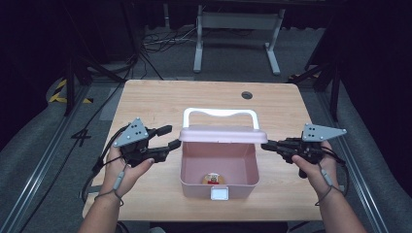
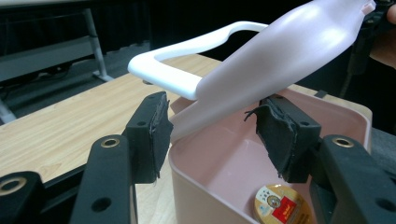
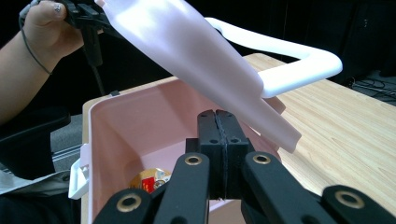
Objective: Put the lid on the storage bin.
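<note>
A pink box (image 1: 192, 180) stands at the table's near middle, its pink lid (image 1: 221, 134) lifted and tilted, with a white handle (image 1: 219, 112) behind it. A round gold-and-red tin (image 1: 214, 179) lies on the box floor and appears too in the left gripper view (image 2: 280, 205) and the right gripper view (image 3: 149, 179). My left gripper (image 1: 172, 136) is open at the lid's left end. That end of the lid (image 2: 280, 56) sits between its pads (image 2: 156, 133) without being pressed. My right gripper (image 1: 265, 144) is shut with nothing between its pads (image 3: 219, 135), its tip just under the lid's right edge (image 3: 261, 116).
A white latch (image 1: 219, 194) sits on the box's front wall. The wooden table (image 1: 160, 99) has a round hole (image 1: 247, 94) at the far right. Behind it stands a white desk frame (image 1: 233, 22), with cables (image 1: 155, 41) on the floor.
</note>
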Demonstrator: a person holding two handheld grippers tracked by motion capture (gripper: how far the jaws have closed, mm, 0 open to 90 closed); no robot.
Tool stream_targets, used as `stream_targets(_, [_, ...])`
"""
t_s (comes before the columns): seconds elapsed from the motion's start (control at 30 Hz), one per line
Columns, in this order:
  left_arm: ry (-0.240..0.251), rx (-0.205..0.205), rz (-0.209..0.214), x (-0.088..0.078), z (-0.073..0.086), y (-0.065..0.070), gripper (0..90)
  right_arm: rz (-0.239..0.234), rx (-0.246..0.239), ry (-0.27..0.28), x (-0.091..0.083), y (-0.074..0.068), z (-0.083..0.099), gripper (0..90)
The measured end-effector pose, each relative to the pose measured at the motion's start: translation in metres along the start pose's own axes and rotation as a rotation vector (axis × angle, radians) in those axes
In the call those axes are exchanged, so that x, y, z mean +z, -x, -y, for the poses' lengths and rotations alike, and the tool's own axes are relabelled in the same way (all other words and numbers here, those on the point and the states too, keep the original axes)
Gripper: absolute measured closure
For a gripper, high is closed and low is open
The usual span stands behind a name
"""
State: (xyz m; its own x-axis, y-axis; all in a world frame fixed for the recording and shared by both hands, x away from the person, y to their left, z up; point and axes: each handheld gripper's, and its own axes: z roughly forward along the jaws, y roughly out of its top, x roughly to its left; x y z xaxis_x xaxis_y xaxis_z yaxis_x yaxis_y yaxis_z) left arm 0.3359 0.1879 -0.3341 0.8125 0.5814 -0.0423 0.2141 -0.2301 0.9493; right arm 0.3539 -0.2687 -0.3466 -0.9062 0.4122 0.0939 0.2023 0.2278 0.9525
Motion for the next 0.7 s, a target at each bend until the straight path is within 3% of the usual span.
stream_targets(0.2, [-0.008,-0.02,0.031,-0.009,0.004,-0.008,44.9,-0.001,0.0,0.007,-0.002,-0.003,0.0,90.0])
stream_targets(0.3, [-0.009,-0.029,0.016,-0.014,0.004,-0.014,45.1,-0.001,-0.003,0.001,-0.003,-0.005,0.001,90.0])
stream_targets(0.4, [-0.001,-0.037,-0.029,-0.018,0.004,-0.024,44.6,-0.007,-0.002,-0.001,-0.002,-0.006,0.001,90.0])
stream_targets(0.5, [0.022,-0.08,-0.037,-0.021,0.008,-0.034,44.6,-0.009,-0.003,-0.004,-0.003,-0.007,0.001,90.0])
stream_targets(0.7, [0.027,-0.084,-0.1,-0.023,0.015,-0.048,42.3,-0.013,-0.005,-0.014,-0.004,-0.011,0.002,90.0])
